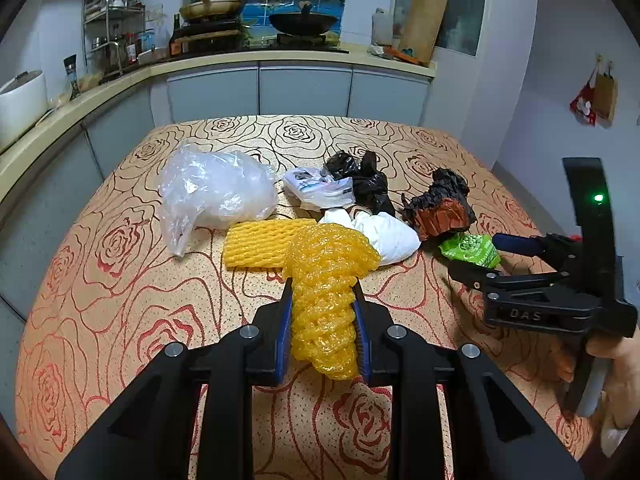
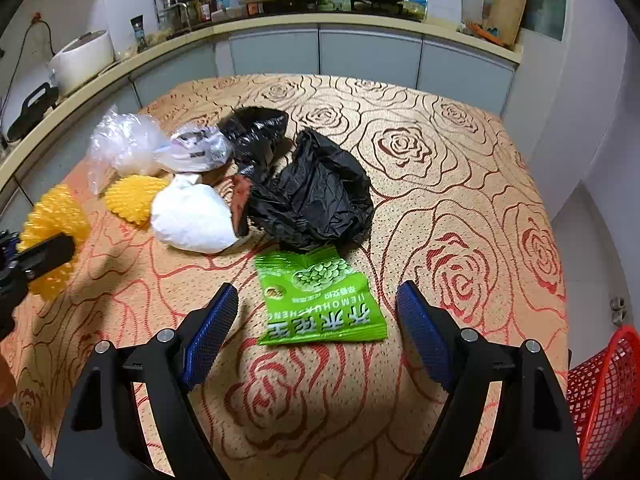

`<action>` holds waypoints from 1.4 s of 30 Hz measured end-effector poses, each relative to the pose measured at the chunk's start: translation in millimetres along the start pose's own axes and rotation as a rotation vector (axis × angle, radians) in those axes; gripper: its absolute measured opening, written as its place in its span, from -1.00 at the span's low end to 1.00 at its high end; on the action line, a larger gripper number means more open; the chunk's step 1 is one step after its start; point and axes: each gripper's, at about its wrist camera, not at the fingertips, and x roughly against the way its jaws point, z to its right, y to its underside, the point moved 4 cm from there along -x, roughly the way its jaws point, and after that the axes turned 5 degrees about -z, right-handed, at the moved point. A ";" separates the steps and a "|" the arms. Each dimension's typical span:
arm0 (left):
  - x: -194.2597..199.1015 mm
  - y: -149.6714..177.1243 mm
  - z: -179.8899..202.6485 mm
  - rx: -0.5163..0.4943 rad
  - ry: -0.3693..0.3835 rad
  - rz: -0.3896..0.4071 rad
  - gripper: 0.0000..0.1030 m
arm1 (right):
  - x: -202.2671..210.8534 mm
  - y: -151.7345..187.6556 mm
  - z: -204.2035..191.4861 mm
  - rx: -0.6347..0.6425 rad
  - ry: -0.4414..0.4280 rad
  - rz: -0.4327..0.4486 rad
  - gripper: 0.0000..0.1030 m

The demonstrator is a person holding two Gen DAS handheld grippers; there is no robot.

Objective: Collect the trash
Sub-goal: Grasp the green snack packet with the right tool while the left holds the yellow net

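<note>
Writing shows in two places: the green snack packet [image 2: 320,296] carries "WEMOHUASHENG"-like Latin letters that are hard to make out, above large white Chinese characters, all upside down in the right wrist view, and the side of the right gripper [image 1: 474,264] bears embossed letters reading roughly "OAS". The packet lies flat on the rose-patterned tablecloth [image 2: 460,184], between the right gripper's [image 2: 318,308] blue pads [image 2: 210,332], which stand wide apart and touch nothing.

Yellow foam nets number two: one [image 1: 324,300] is pinched between the nearly closed fingers of the left gripper [image 1: 322,316] and lifted off the cloth, the other [image 1: 260,242] lies flat just behind it. Black crumpled bags count two as well, a smaller one [image 2: 256,128] farther back and a larger one [image 2: 312,196] just beyond the packet, with a reddish-brown lining showing at its edge. One clear plastic bag [image 1: 212,190], one white printed bag [image 1: 316,186] whose print is too small to read, and one plain white bundle [image 2: 190,220] sit beside them. One red mesh basket [image 2: 604,392] stands off the table's right edge.
</note>
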 end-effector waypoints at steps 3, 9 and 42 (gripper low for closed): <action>-1.2 1.0 -0.3 -0.008 -0.009 -0.003 -0.53 | -4.0 -0.5 3.3 -0.012 0.002 -0.003 0.51; -3.3 2.8 0.9 -0.012 -0.013 -0.008 -0.53 | -6.7 -0.7 -1.1 0.010 -0.007 -0.008 0.13; 23.5 -11.9 32.3 -0.030 -0.033 0.079 -0.53 | 101.5 27.2 35.7 -0.169 0.020 0.205 -0.09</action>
